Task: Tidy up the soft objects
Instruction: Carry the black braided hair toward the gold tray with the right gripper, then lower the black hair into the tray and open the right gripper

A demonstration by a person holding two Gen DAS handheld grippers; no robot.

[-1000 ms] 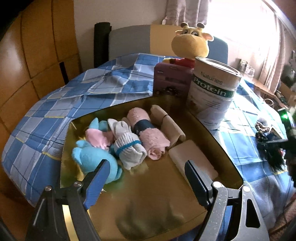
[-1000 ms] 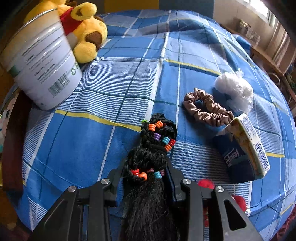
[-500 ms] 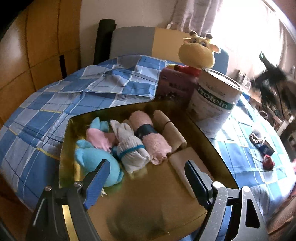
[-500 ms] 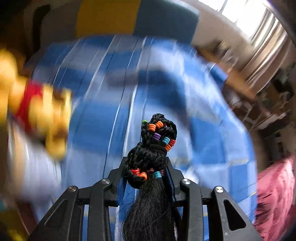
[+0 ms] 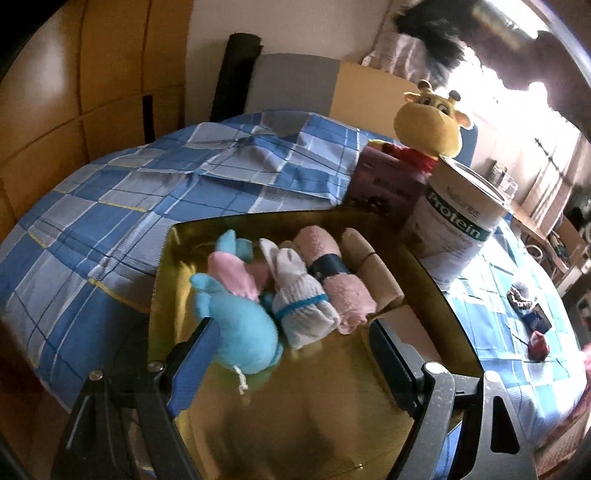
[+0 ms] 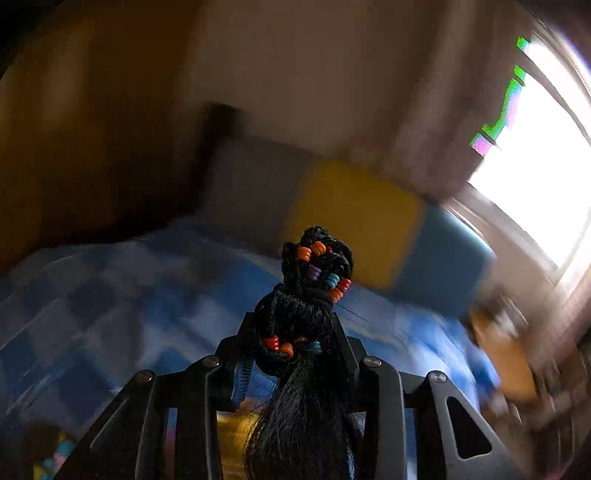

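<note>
A gold tray [image 5: 332, 424] lies on the blue checked cloth. On it sit a blue plush [image 5: 240, 325], a pink soft piece [image 5: 232, 273], a white rolled sock [image 5: 303, 306], a pink towel roll [image 5: 340, 280] and a beige roll [image 5: 373, 269]. My left gripper [image 5: 291, 325] hangs open over the tray's near part, its fingers on either side of the row and holding nothing. My right gripper [image 6: 293, 321] is shut on a black braided hairpiece [image 6: 314, 273] with coloured beads, held high in the air. That hairpiece [image 5: 432, 26] shows blurred at the top of the left wrist view.
A white protein can [image 5: 458, 229], a purple box [image 5: 388, 181] and a yellow giraffe plush [image 5: 428, 122] stand behind the tray. A brown scrunchie [image 5: 521, 299], a tissue pack [image 5: 537, 319] and a red item [image 5: 537, 341] lie on the cloth at right. A padded headboard [image 6: 354, 214] is beyond.
My right gripper has lifted the hairpiece off the cloth and swung it high and to the left, above the can. The left gripper has shifted a little over the tray.
</note>
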